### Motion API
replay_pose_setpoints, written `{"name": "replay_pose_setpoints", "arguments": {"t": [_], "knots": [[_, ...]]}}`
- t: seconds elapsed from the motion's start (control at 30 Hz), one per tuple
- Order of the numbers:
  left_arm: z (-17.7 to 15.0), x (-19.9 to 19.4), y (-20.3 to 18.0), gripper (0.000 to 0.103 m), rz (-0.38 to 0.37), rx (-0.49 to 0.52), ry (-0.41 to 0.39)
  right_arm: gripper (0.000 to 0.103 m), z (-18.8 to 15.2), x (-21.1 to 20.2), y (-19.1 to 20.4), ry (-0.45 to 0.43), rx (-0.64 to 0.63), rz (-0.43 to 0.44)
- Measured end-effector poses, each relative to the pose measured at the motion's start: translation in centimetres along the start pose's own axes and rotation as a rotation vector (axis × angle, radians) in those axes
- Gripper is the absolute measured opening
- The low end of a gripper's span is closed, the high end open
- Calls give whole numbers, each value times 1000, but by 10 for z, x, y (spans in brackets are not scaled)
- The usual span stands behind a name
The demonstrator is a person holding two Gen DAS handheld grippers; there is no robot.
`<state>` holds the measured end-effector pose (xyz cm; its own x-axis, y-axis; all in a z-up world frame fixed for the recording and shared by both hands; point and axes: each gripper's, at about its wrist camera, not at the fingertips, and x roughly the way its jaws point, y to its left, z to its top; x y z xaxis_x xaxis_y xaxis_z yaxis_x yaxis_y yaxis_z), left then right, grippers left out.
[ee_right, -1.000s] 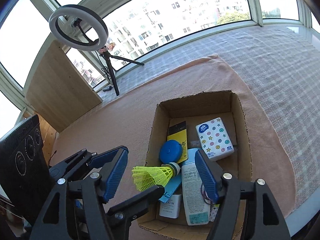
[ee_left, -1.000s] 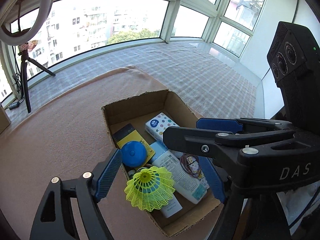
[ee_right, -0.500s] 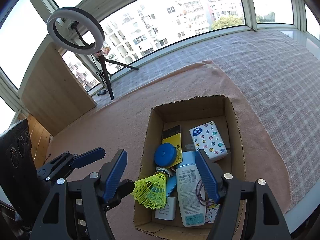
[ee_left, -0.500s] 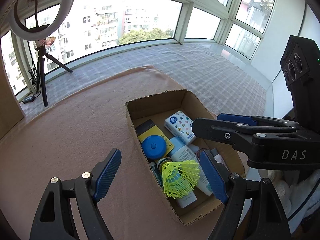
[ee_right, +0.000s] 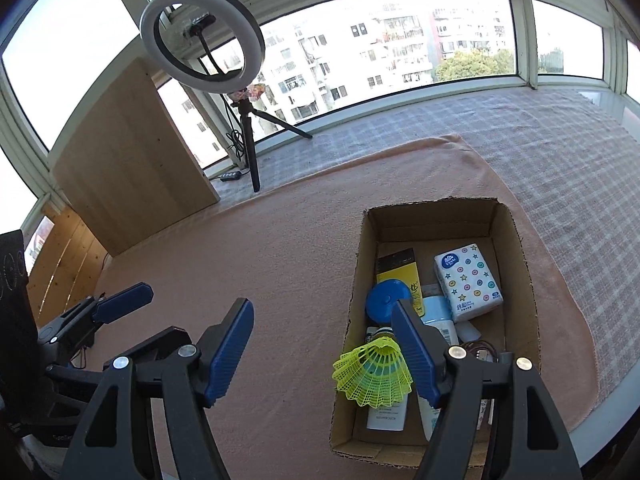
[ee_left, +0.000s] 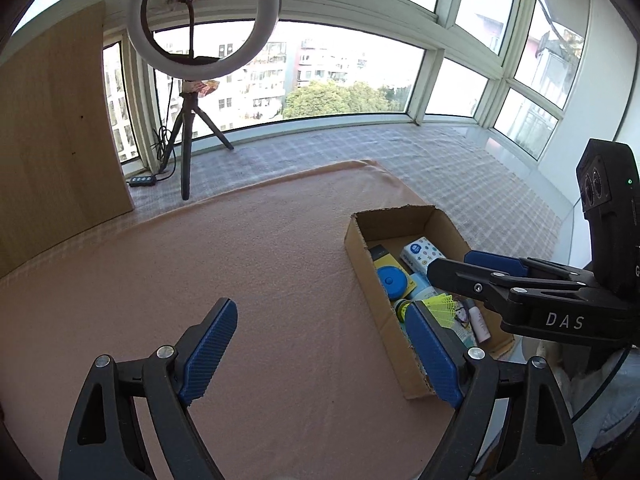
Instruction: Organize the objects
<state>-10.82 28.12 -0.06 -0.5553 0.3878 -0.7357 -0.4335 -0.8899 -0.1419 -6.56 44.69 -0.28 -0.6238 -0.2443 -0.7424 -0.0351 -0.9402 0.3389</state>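
Shuttlecock (ee_right: 373,376) in box (ee_right: 516,240), beside right fingers (ee_right: 414,346)

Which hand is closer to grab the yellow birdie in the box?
Probably right. The right tool hangs by the cardboard box, one finger beside the yellow plastic shuttlecock; the left tool is opening over bare pink cloth.

Both grippers tilt downward with nothing between their fingers: the left gripper (ee_left: 320,354) opening wider, the right gripper (ee_right: 325,352) parted.
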Motion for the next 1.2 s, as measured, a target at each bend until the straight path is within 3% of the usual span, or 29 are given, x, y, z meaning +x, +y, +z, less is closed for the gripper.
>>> {"name": "replay_pose_setpoints", "arguments": {"t": [0.37,0.73,1.2], "knots": [[-35,-69,82,95,122,-91,-39,71,-15,6,84,-12,-100,34],[-79,-110,159,100,242,-190,-26,78,-47,14,177,-49,-268,-5],[-131,-150,201,102,309,-259,-16,84,-94,15,250,-130,-410,-126]]}}
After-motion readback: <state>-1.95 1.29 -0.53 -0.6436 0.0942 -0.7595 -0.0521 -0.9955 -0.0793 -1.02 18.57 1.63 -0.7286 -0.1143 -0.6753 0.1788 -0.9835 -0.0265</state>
